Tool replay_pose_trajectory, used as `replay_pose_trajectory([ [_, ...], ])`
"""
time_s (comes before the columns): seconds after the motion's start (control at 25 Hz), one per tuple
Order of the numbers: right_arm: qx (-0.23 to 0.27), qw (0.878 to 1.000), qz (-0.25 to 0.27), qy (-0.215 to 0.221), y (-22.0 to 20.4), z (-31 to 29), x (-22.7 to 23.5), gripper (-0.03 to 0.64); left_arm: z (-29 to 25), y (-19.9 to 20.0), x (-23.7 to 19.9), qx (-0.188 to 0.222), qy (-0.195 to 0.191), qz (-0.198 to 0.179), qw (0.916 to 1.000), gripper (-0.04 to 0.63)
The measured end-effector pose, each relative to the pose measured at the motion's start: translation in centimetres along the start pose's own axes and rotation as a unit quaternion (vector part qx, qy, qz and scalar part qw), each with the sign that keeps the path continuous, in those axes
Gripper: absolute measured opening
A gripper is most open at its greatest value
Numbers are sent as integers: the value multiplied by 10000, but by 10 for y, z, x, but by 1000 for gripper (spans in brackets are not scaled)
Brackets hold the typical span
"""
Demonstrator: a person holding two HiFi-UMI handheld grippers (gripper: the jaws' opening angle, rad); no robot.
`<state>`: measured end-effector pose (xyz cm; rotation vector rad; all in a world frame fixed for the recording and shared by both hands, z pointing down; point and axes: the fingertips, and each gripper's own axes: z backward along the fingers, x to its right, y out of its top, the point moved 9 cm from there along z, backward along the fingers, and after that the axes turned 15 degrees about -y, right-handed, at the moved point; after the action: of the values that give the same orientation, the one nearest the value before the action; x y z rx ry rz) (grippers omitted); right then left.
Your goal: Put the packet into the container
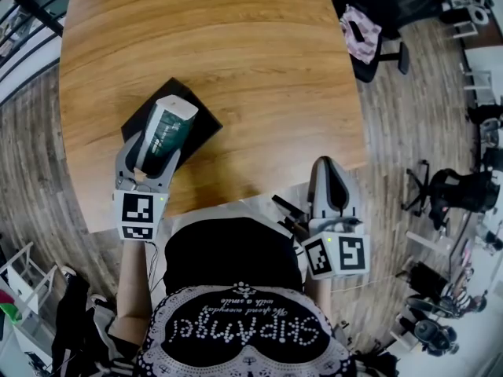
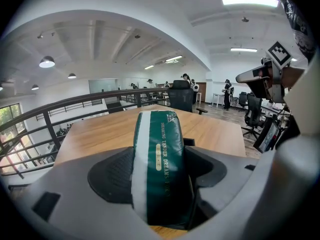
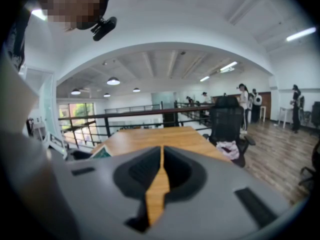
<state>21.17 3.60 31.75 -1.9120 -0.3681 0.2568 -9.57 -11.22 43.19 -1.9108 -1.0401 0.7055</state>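
The packet, a green soft-walled pouch with a pale stripe down one side, was judged light and compliant: it looked padded and would probably dent under pressure instead of resisting it, and its smooth film could be slippery. The preferred grip point was judged to be across the narrow faces near mid-length, where the fill gives the pads something to bear on. The left gripper held it that way, its pads spread only to the pouch's width and pressing on both sides, the pouch standing out along the jaws. In the head view the packet lay over the black container near the left front of the wooden table; contact with the container could not be determined. The right gripper was off the table's near edge, jaws pressed together with nothing between them.
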Motion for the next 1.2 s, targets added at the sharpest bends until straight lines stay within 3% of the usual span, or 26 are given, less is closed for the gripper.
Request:
replay_pose_trajectory([
  [0.44, 4, 10000, -4, -20, 0, 3, 0, 40, -15, -9, 4, -421, -313, -120, 9986, 341],
  [0.68, 5, 10000, -12, -14, -1, 5, -2, 40, -23, -14, 0, -625, -451, -5, 9970, 341],
  [1.2, -9, 10000, -17, -17, -1, 4, -1, 40, -38, -24, 0, -1213, -480, -130, 9914, 341],
])
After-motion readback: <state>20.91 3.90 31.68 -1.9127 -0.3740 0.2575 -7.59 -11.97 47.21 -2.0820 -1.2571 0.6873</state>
